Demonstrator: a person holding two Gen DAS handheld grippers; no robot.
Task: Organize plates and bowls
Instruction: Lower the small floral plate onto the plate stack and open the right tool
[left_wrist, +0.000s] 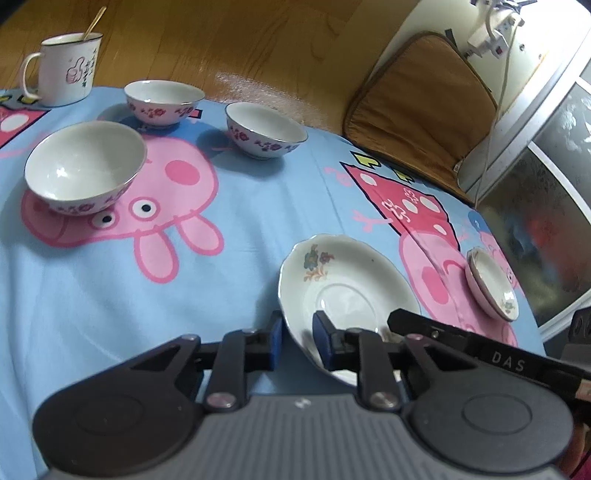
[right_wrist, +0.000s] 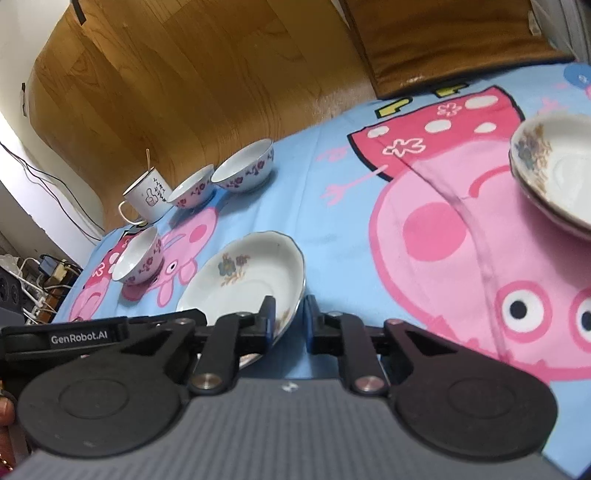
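A white floral plate (left_wrist: 351, 291) sits on the blue cartoon cloth, its near rim between the fingers of my left gripper (left_wrist: 297, 341), which stands open around it. My right gripper (right_wrist: 290, 319) straddles the same plate's opposite rim (right_wrist: 255, 280), also open. Its finger (left_wrist: 424, 325) shows in the left wrist view. Three floral bowls (left_wrist: 85, 170), (left_wrist: 162, 103), (left_wrist: 264, 129) stand further back. Stacked small plates (right_wrist: 554, 177) lie at the right; they also show in the left wrist view (left_wrist: 491, 284).
A white mug (left_wrist: 70, 66) with a spoon stands at the table's far corner. A chair with a brown cushion (left_wrist: 417, 110) is beyond the far edge. A wooden floor (right_wrist: 207, 85) lies beyond the table. The table edge runs close to the small plates.
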